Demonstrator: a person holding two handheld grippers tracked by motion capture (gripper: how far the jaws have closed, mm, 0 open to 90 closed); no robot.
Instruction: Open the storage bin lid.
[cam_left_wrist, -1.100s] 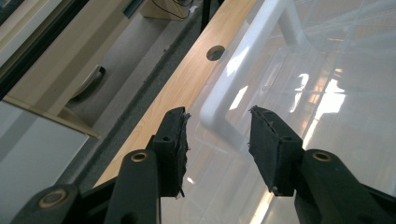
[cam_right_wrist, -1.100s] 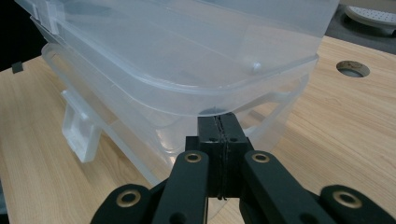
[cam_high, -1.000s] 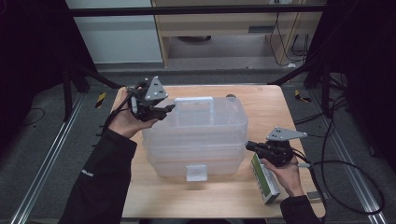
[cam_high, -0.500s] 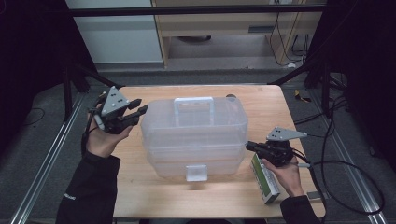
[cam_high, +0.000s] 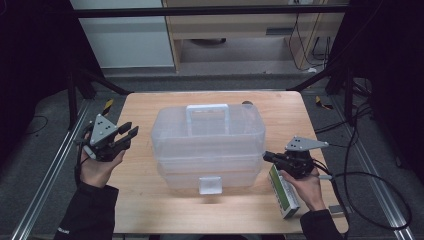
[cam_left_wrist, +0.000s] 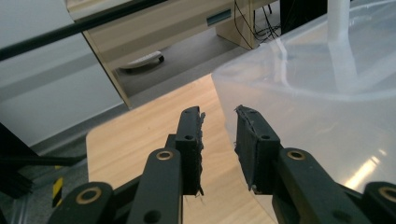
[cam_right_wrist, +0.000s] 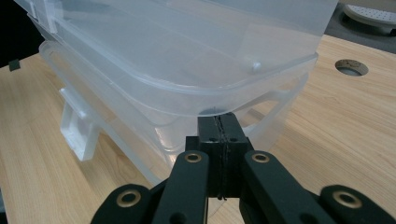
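From the high view, your left gripper hangs over the table's left edge, its jaws pointing toward the left end wall of the clear plastic storage box, which sits in the middle of the tabletop with its white handle on top and its latch facing you. The box's long axis runs left to right across the table, so each of your grippers faces one short end. Your right gripper sits at the box's right end, tips at the lid's rim, with a green and white carton lying on the table just under your right hand. In the left gripper view, your jaws have just been closing and now stand partly apart with nothing between them; the rounded corner of the box lies ahead and to the right of the fingertips, near but apart. In the right gripper view, your jaws are pressed fully together, their tips tucked just under the overhanging lid rim; whether they touch it you cannot tell from here. Your right gripper is the nearer one, already at the rim; I judge that the coming move turns on bringing your left across the gap to the opposite end.
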